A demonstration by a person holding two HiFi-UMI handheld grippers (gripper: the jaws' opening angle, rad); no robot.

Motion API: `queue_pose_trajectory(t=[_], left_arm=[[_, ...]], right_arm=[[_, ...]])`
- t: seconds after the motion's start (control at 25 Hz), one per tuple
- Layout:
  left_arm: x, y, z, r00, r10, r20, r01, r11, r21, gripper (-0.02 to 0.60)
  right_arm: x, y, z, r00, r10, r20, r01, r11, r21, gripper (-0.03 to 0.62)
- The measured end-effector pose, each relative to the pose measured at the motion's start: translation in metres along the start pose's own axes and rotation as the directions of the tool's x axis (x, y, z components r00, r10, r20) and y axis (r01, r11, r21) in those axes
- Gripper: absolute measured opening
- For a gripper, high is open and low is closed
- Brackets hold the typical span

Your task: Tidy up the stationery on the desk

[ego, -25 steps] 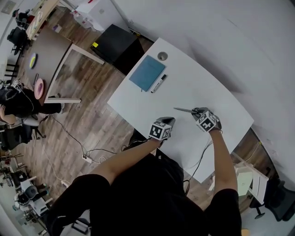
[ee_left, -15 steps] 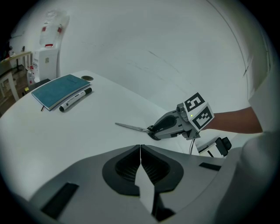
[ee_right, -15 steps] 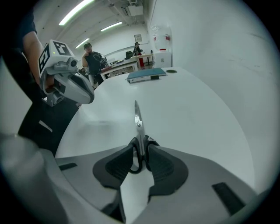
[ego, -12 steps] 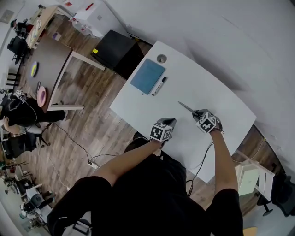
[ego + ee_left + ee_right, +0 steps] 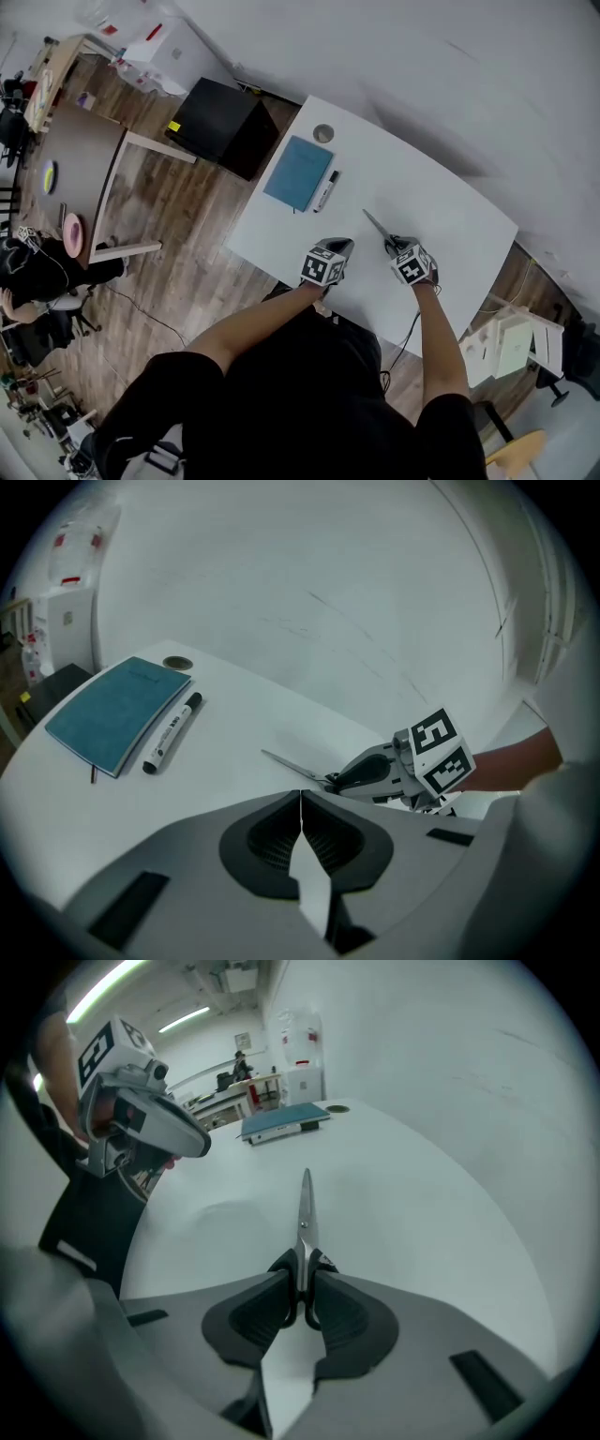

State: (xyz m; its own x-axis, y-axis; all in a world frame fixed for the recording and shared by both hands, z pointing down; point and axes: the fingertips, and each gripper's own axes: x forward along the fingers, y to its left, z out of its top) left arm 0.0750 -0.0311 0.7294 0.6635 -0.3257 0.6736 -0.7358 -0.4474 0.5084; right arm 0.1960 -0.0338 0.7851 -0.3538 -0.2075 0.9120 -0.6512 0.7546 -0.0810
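pinching scissors (image 5: 377, 228) with my right gripper (image 5: 392, 246), jaws just closing on handles, toward surface (image 5: 431, 187) near edge. left gripper (image 5: 342, 246) pressed together, empty, alongside. notebook (image 5: 298, 172), marker (image 5: 326, 190) well apart; bare surface between.

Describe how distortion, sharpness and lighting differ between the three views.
Head view: fisheye bows the edges of the white desk; light even, soft. Left gripper view: black corners, yet teal notebook and marker sharp. Right gripper view: scissors crisp at centre, ceiling light strip glares at upper left.
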Motion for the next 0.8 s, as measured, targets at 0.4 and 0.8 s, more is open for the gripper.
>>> queue_pose_trajectory(t=[0.4,0.8], left_arm=[[-0.026,0.068,0.019,0.995,-0.075,-0.063,0.079,0.995,0.058,0.014],[-0.051,0.113,0.033,0.995,-0.086,-0.049,0.089,0.993,0.081,0.014]], right_arm=[[0.039,0.05,0.082,0.976,-0.202,0.081,0.118,0.803,0.584,0.097],[0.067,0.061,0.139,0.954,-0.289,0.076,0.068,0.458,0.886,0.098]])
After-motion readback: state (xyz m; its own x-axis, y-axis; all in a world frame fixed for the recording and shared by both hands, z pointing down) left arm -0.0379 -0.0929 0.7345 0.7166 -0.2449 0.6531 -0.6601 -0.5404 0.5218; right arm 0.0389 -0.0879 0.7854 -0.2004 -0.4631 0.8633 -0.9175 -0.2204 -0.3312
